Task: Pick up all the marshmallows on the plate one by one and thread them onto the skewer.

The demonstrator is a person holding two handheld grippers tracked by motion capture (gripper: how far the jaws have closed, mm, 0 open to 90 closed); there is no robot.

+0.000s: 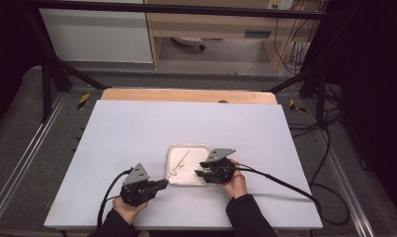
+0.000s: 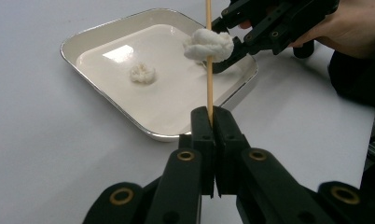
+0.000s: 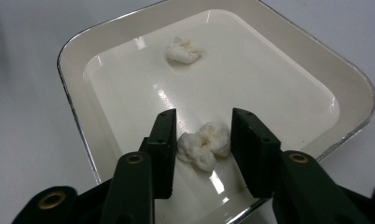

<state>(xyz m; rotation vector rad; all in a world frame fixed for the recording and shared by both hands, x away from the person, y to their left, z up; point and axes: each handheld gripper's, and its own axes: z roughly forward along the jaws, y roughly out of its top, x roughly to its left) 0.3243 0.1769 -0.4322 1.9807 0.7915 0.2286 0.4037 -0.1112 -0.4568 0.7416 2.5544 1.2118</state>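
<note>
I find the work centred on a thin wooden skewer [image 2: 208, 60], which carries one white fluffy lump [image 2: 209, 45], cotton or a marshmallow, I cannot tell which, threaded partway up its shaft. The skewer slants over the near left part of the white tray [image 1: 202, 149], so that anything dropped lands in the tray rather than on the table [image 1: 137, 128].

The left gripper [image 2: 212, 122] has its jaws fully closed on the skewer's lower end. I judge this a holding role: it keeps the stick steady and presented toward the other hand.

In the right gripper view, a second white lump [image 3: 205, 143] lies on the tray floor near the tray's near right corner, sitting between the jaws of the right gripper [image 3: 204, 144]. The jaws stand partly apart; the left pad appears to touch the lump and the right pad is just beside it, so I record no firm grip yet.

A third lump [image 3: 183, 50] rests loose farther along the tray floor, well apart from both grippers; I take it as stock awaiting its turn.

I judge the next step to be pinching the second lump and pushing it onto the skewer.
</note>
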